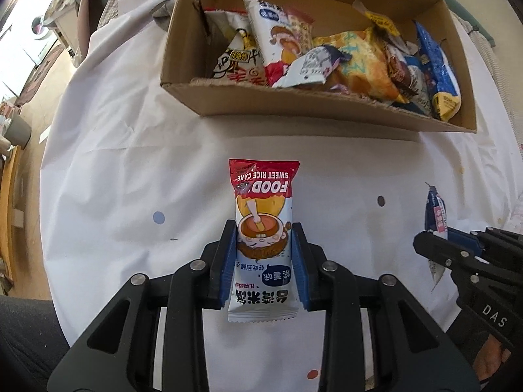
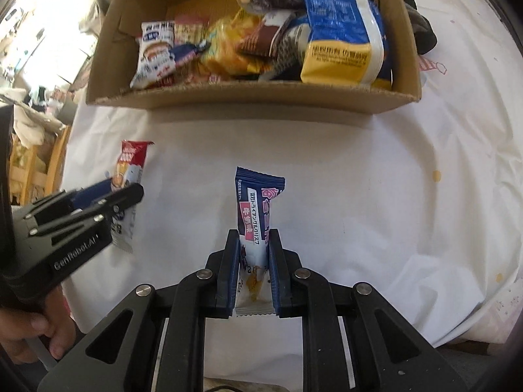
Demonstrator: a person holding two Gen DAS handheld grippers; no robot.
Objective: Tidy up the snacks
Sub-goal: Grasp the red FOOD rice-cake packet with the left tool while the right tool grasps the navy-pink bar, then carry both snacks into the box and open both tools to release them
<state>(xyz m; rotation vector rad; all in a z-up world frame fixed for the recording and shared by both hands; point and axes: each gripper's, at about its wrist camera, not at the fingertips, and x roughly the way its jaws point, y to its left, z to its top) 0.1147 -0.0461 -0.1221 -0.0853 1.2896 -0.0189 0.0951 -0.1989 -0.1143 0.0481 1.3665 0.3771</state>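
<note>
So at this point I had both grippers loaded. The left gripper [image 1: 263, 232] was clamped on the rice cake packet [image 1: 263, 228], the red-and-white one with "SWEET RICE CAKE" printed on it. The blue pads [image 1: 228, 261] squeezed it from both sides around its lower half, and the red end stuck out forward toward the cardboard box [image 1: 294, 111]. As far as I could tell it was held over the white tablecloth [image 1: 114, 163], not lying on it.

The right gripper [image 2: 253, 245] was closed on a dark blue snack packet [image 2: 258, 202] with pink and white lettering. That one was pinched narrower, so the wrapper was folded in a bit between the fingers [image 2: 278, 261], with its blue end pointing up and forward toward the box.

From each wrist cam I could see the other gripper off to the side, the two of them near each other but apart, both short of the box's front wall.

The box itself was open on top and already pretty stuffed with snack bags [image 2: 248, 42]: a big blue-and-yellow bag [image 2: 343, 32] at the right end, orange and brown ones in the middle, white ones on the left.

The tablecloth had a few little coloured dots [image 1: 158, 218] on it.
</note>
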